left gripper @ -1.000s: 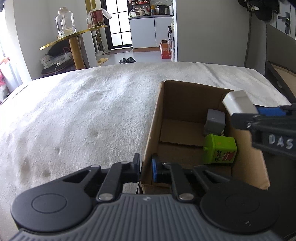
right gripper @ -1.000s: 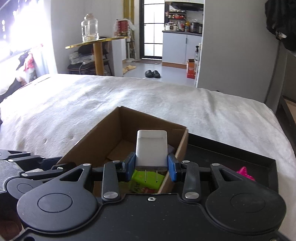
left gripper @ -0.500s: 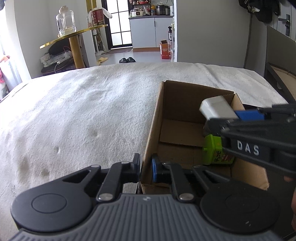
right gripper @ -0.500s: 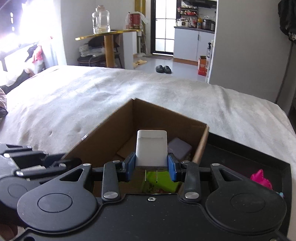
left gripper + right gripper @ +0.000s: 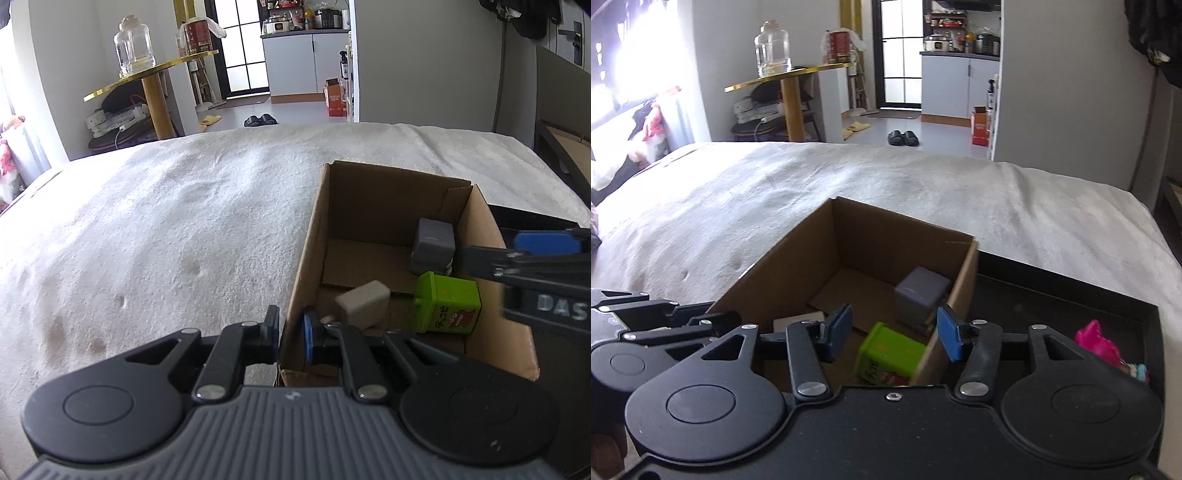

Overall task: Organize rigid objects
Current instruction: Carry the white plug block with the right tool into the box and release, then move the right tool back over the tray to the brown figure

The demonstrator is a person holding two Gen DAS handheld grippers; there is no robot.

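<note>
Since small, stiff and probably light, white charger (image 5: 364, 303) best taken by flat sides; right gripper (image 5: 893, 338) spread empty, left gripper (image 5: 291, 334) pinching cardboard box (image 5: 306, 254) wall.

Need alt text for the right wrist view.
The open right gripper hovers over a brown cardboard box on a white blanket, holding nothing. Inside lie a green carton, grey block and white charger.

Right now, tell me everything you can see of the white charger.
The white charger is a small, smooth, blocky plug adapter that looks plastic. It is inside the cardboard box, tilted and blurred, near the left wall, apart from the green box. No fingers hold it. Its prongs are not visible.
</note>
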